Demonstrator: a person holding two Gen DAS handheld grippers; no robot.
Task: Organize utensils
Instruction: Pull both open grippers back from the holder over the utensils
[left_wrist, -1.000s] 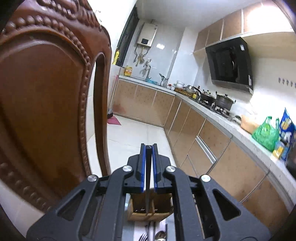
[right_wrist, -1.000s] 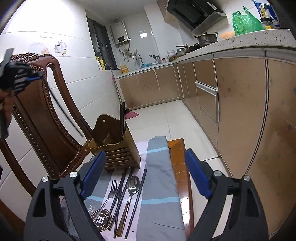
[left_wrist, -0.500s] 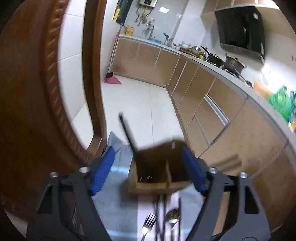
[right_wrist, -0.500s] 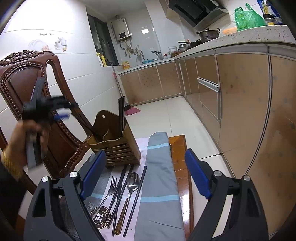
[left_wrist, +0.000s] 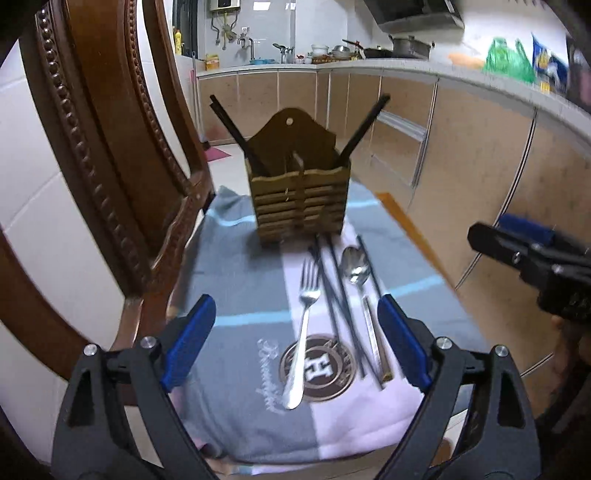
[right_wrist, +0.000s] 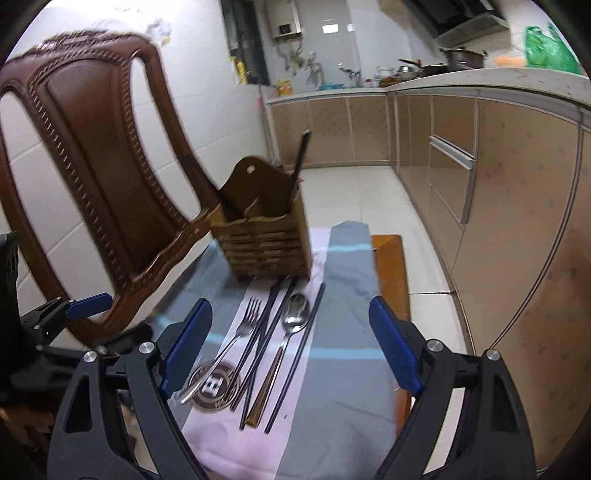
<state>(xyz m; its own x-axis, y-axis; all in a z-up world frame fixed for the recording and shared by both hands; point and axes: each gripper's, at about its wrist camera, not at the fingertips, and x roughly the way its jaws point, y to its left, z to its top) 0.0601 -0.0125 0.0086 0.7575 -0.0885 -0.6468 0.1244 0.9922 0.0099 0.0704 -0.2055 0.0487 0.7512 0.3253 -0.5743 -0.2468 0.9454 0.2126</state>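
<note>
A wooden slatted utensil holder stands on a grey and pink cloth on a chair seat. Black chopsticks lean out of its left and right compartments. A fork, several black chopsticks and a spoon lie on the cloth in front of the holder. My left gripper is open and empty, low over the fork. My right gripper is open and empty above the utensils; it also shows at the right in the left wrist view.
The carved wooden chair back rises close on the left. The seat's bare wooden edge shows on the right. Kitchen cabinets and a tiled floor lie beyond. The counter carries pots and bags.
My left gripper, shut on a black chopstick above the holder a second ago, opened and dropped down to the cloth. A chopstick now stands in the holder. The right gripper moved slightly closer.
</note>
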